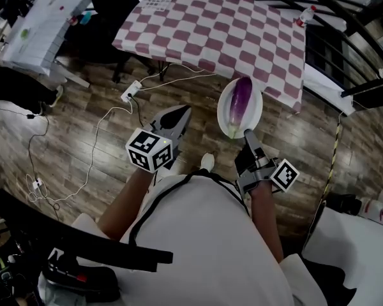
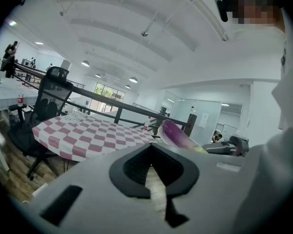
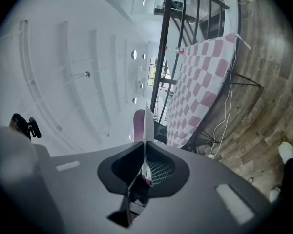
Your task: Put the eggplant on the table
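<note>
Head view: right gripper [image 1: 249, 136] is clamped on the near rim of a white plate [image 1: 224, 110]. The right gripper view confirms it, with the rim edge-on between jaws that are nearly together. The eggplant [image 1: 240, 99] rides loose on that plate, nothing gripping it directly. The plate hangs over the wooden floor [image 1: 89, 107], just short of the near edge of the checkered-cloth table [image 1: 204, 27]. Left gripper [image 1: 180, 113] is beside it, jaws together and holding nothing, clear of the plate. My read is that this is the carry step, with set-down still to do. To do it well: keep the plate level, since it's a one-sided rim pinch and any droop at the far side lets the eggplant roll off. Bring the whole plate over the cloth before lowering and set it flat. Only then let go of the rim, or tip the eggplant out low over the cloth. The left gripper is free to steady the far rim if it sags. Main risk looks like the rim slipping in the pads. The eggplant is long and slim with glossy purple skin that fades to pale whitish-green at the end nearest the gripper. It lies lengthwise along the plate and looks smooth and likely to roll.
</note>
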A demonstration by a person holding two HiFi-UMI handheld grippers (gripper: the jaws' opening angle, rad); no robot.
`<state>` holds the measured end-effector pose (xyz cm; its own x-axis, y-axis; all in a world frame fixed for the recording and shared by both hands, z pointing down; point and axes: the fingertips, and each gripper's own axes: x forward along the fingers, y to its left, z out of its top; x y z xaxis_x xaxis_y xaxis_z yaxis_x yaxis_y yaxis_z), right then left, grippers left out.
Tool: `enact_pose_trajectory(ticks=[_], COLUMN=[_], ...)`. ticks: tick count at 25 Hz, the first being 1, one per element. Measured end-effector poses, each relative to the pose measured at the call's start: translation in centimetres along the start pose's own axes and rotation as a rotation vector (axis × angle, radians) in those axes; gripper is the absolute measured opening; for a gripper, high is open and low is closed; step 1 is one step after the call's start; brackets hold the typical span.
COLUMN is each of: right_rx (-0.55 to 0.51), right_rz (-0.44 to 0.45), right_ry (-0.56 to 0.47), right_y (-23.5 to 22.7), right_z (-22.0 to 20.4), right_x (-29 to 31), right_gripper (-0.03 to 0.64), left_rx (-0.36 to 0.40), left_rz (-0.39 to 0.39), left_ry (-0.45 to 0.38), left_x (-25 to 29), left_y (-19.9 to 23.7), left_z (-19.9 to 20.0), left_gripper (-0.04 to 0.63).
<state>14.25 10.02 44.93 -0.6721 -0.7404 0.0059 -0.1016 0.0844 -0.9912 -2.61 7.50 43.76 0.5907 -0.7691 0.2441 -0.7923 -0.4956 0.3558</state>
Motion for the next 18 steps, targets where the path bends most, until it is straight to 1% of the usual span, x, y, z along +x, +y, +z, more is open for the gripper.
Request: enact_pose_trajectory(ticks=[6,9,13,18], right_rx=[0.0,-0.005,0.0,-0.003], right_rz=[-0.002,-0.007,-0.018,-0.025], right_ry=[0.017,0.033,0.046,0.053], right_y=[-0.9,-1.8,-3.1,-3.7], right_z=[3.7,5.2,6.7,8.5], right_x=[0.2,0.2,0.0,0.0], right_gripper=[0.027,0.026,0.028,0.026], left_rx=[0.004,0.007,-0.008,-0.003], left_rz=[0.014,0.022,0.041,0.05], left_ry=[-0.007,-0.004,-0.004,-0.001], left_x=[3.5,4.7,5.9,7.3], left_y=[-0.9,-1.4,-1.8,-2.1], left_z=[0.8,0.5,-0.2,0.0], left_gripper=[0.005,0.005,0.005,0.005])
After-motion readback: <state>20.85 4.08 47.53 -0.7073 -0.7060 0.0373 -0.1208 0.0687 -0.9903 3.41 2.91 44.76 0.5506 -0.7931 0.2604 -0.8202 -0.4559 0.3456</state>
